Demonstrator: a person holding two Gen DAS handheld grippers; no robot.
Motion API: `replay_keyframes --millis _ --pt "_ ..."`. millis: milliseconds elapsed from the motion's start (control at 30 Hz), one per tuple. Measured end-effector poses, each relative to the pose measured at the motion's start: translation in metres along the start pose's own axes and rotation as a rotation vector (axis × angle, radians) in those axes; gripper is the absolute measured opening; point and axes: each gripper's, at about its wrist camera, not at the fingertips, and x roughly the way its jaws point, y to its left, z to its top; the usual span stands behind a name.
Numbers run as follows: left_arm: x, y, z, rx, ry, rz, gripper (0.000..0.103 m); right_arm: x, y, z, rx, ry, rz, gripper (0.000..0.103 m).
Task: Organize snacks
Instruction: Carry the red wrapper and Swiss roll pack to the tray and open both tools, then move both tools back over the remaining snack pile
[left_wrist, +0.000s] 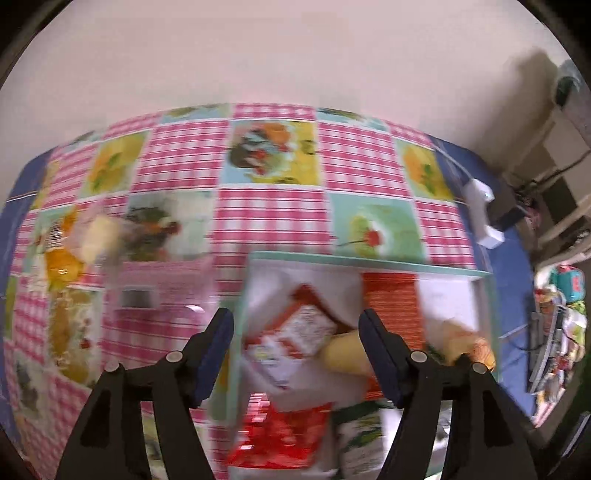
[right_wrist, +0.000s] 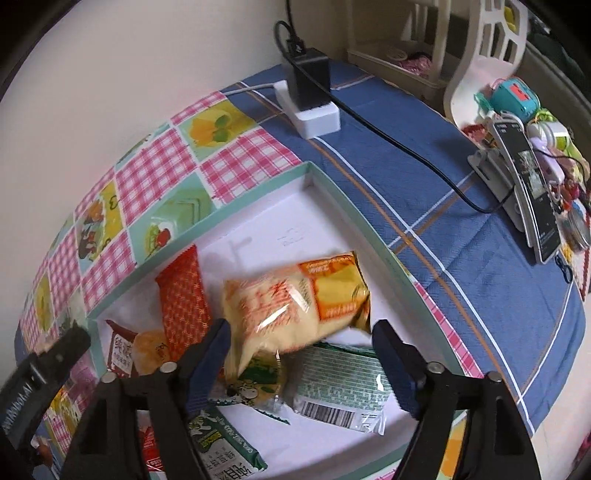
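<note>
the table (right_wrist: 461, 236) under me wears a blue striped cloth with a pink checked mat (right_wrist: 155, 173) laid at its ten o'clock side. on it sits the shallow mint-rimmed tray (right_wrist: 369, 221), white inside, holding the snacks. in my right wrist view the yellow snack bag (right_wrist: 295, 302) lies mid-tray, resting over a green packet (right_wrist: 340, 387) at its five o'clock, with a red patterned packet (right_wrist: 183, 299) at its nine o'clock. my right hand-held gripper (right_wrist: 299, 362) is spread wide around the yellow bag's lower edge, pads not pressing it. my left hand-held gripper (left_wrist: 295, 350) is spread too, over a red-and-white packet (left_wrist: 303, 332); that view is blurred, so i think nothing is pinched. a white power strip (right_wrist: 314, 110) sits at twelve o'clock.
</note>
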Motion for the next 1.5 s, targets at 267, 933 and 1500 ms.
replay_keyframes --millis 267,933,1500 --pt "-0.007 0.047 -0.009 -0.043 -0.033 0.077 0.076 -0.007 0.015 -0.005 -0.046 -0.025 -0.004 0.089" --pt "-0.022 0.132 -0.022 -0.185 -0.060 0.149 0.098 -0.031 0.053 -0.025 -0.123 -0.067 0.036 0.103" --pt "-0.043 0.210 -0.033 -0.313 -0.037 0.131 0.098 -0.047 0.122 -0.051 -0.275 -0.075 0.120 0.103"
